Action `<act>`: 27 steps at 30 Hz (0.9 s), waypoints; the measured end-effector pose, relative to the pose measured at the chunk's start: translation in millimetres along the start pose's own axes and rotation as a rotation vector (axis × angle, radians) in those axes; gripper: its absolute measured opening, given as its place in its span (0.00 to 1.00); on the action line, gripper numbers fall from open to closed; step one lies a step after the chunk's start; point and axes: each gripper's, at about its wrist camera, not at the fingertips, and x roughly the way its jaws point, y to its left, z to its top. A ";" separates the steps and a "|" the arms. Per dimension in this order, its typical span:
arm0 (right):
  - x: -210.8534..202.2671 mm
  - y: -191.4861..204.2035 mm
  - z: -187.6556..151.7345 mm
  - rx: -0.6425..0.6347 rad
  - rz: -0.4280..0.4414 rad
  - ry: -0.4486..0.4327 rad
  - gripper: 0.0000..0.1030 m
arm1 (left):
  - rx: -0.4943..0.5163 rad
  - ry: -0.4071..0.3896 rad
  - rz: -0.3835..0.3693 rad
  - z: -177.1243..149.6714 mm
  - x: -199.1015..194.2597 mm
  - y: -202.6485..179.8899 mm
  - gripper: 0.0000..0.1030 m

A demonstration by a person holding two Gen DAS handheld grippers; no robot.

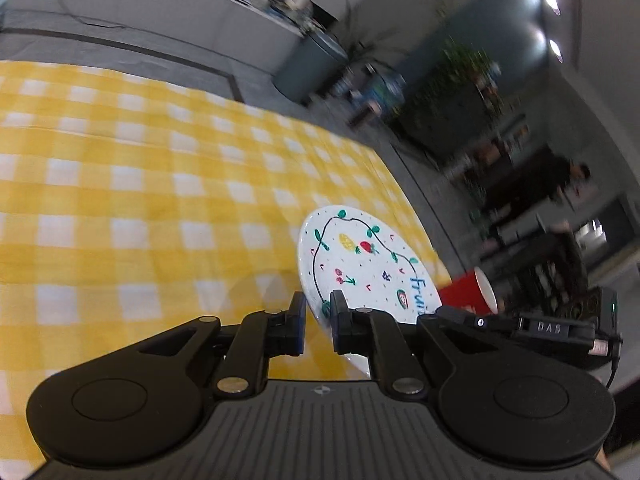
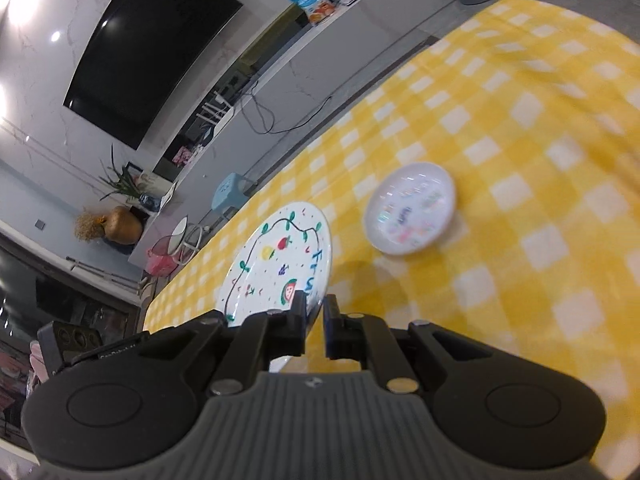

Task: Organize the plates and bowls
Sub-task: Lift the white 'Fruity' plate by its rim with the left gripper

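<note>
White fruit-painted plate (image 2: 280, 264), tilted

Glossy white glazed plate (image 1: 360, 264), smooth, painted with coloured fruit and a thin dark line. Second, smaller plate (image 2: 410, 208), likewise shiny and white, blurred. Tablecloth (image 1: 140, 200) of soft yellow-and-white checked cloth, matt, faintly creased. Left gripper (image 1: 318, 320) and right gripper (image 2: 316, 320) of matt black plastic, ribbed grey bodies, small bright metal pins. Red paper cup (image 1: 470, 290), white inside.
</note>
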 end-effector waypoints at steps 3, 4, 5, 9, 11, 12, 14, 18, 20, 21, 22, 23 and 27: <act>-16.5 -11.0 -12.2 0.050 -0.022 0.030 0.06 | 0.034 0.055 -0.026 -6.4 7.2 -8.7 0.14; -22.6 -13.7 -16.9 0.059 -0.023 0.028 0.06 | 0.040 0.068 -0.034 -8.9 10.1 -10.3 0.14; -27.9 -15.5 -21.2 0.058 -0.029 0.027 0.06 | 0.044 0.079 -0.041 -11.2 13.1 -11.3 0.14; -45.3 -19.2 -37.8 0.058 -0.067 0.031 0.06 | 0.080 0.143 -0.027 -18.4 24.3 -19.6 0.16; -53.2 -21.7 -46.0 0.063 -0.065 0.034 0.07 | 0.097 0.165 -0.027 -22.1 27.4 -22.6 0.16; -55.8 -22.0 -48.9 0.068 -0.065 0.036 0.07 | 0.097 0.179 -0.028 -24.9 27.8 -23.4 0.16; -61.7 -25.0 -56.0 0.077 -0.061 0.039 0.07 | 0.100 0.222 -0.022 -29.5 29.9 -26.1 0.17; -66.2 -32.9 -68.0 0.111 -0.058 0.066 0.07 | 0.127 0.282 0.015 -34.3 35.2 -35.2 0.17; -67.5 -37.0 -73.3 0.126 -0.059 0.077 0.07 | 0.147 0.297 0.037 -36.8 36.3 -40.8 0.17; -68.3 -38.3 -75.4 0.134 -0.059 0.078 0.07 | 0.143 0.314 0.047 -37.4 37.6 -42.0 0.17; -69.5 -40.2 -76.9 0.144 -0.059 0.076 0.07 | 0.143 0.328 0.052 -38.0 38.4 -43.5 0.17; -70.3 -41.3 -78.4 0.146 -0.062 0.078 0.07 | 0.150 0.335 0.056 -39.0 38.9 -45.1 0.17; -70.8 -45.4 -84.0 0.157 -0.069 0.093 0.07 | 0.178 0.365 0.081 -42.4 44.1 -49.9 0.17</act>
